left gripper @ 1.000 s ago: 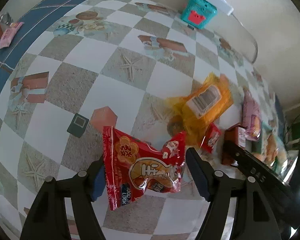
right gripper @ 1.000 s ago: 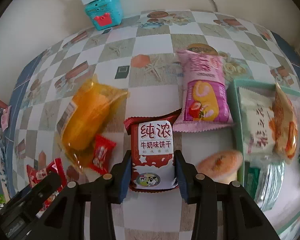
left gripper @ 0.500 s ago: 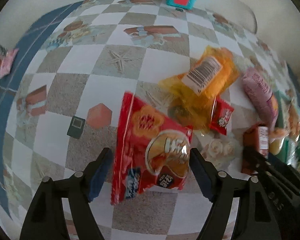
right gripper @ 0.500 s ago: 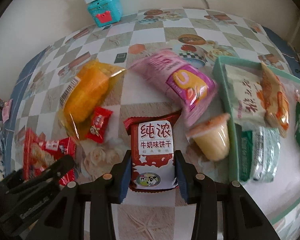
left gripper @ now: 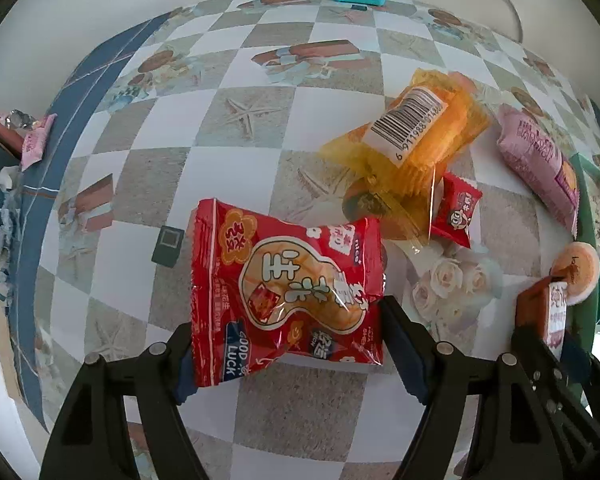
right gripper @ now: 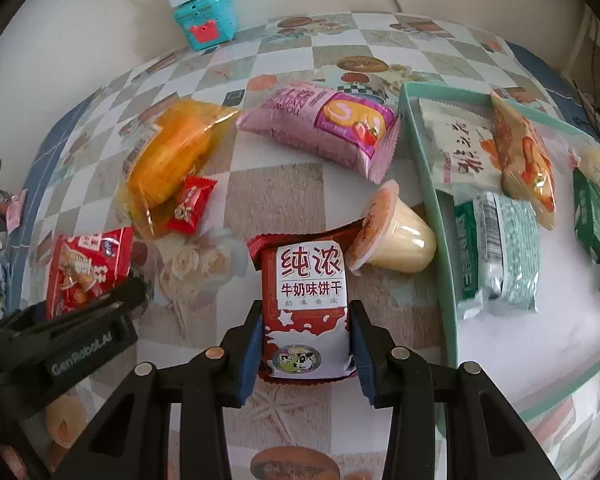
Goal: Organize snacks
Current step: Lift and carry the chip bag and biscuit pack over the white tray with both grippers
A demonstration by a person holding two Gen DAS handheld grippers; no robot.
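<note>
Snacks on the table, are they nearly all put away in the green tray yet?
About halfway. Several packets already lie in the green tray. The right hand-held gripper is shut on the milk biscuit pack, and the red peanut bag sits between the left hand-held gripper's fingers. Left on the table: the orange packet, small red candy, pink roll pack and pudding cup.

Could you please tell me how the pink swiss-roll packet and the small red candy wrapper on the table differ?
The pink swiss-roll packet is much larger and puffy; the small red candy wrapper is flat and tiny. The pink packet lies by itself beside the green tray; the red wrapper rests against the orange transparent bag. Both lie outside the tray, ungripped.
</note>
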